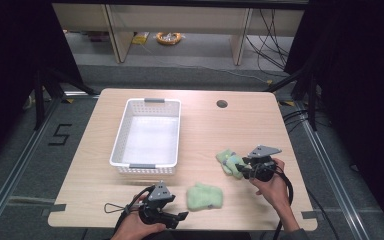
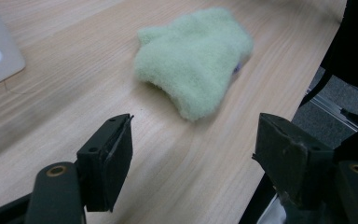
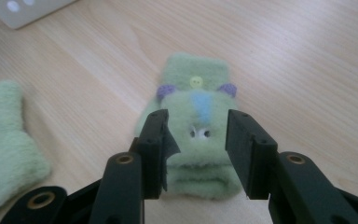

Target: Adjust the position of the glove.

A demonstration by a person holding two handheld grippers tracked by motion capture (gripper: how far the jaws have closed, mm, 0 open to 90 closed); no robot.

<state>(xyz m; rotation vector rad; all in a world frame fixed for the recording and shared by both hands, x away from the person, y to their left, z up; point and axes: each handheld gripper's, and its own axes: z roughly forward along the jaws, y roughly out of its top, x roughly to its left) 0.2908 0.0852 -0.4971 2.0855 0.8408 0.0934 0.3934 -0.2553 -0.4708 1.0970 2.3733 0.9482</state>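
Two fuzzy green mittens on the table: one [image 1: 205, 196] near the front edge, w/ the left gripper [image 1: 172, 218] held wide open just short of it. The other mitten [image 3: 196, 126] is straddled by the right gripper [image 3: 196, 151], jaws partly open, not closed yet. Soft, light, floppy stuff prob; best pinched mid-body.

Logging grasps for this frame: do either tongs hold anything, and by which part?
Left tongs open, holding nothing. Right tongs straddle the green mitten at its near end, jaws not visibly closed on it.
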